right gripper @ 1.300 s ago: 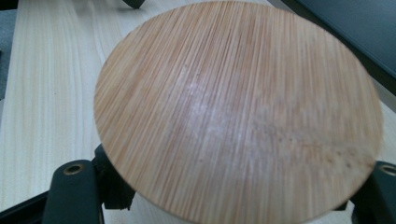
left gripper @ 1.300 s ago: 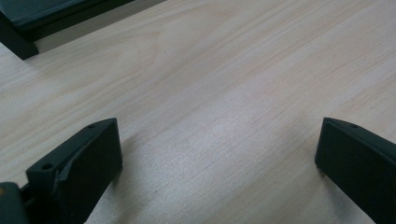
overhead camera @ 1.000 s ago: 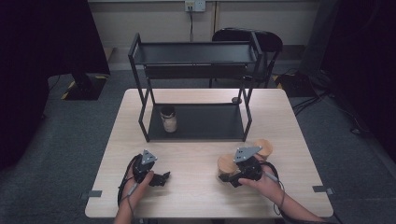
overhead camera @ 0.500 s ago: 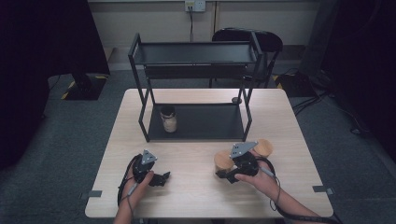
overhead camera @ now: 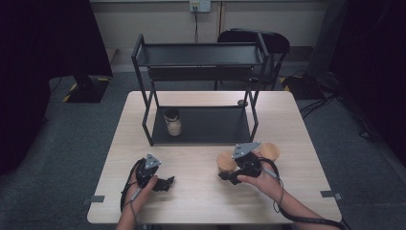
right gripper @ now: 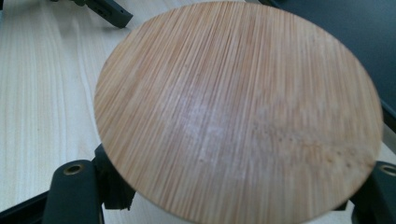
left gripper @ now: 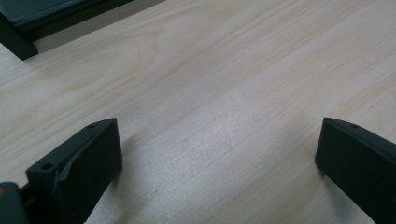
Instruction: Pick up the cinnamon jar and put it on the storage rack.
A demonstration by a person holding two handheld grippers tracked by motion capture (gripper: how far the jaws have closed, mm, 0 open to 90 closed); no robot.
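right hand-held gripper (overhead camera: pixel 229 175) clamping round bamboo-lidded jar (overhead camera: pixel 225 162), shifting it slightly leftward on near-right counter (overhead camera: pixel 201 201) | left hand-held gripper (overhead camera: pixel 165 183) resting open, empty | shelf placement likely next

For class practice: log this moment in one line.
right tongs: shut on round bamboo-lidded jar | left tongs: open, resting on pale wooden table

The left tongs (left gripper: pixel 217 154) stood wide apart, low over the pale wooden surface (left gripper: pixel 224 79), with bare wood between the two black jaws. A dark rack base (left gripper: pixel 42 16) lay beyond.
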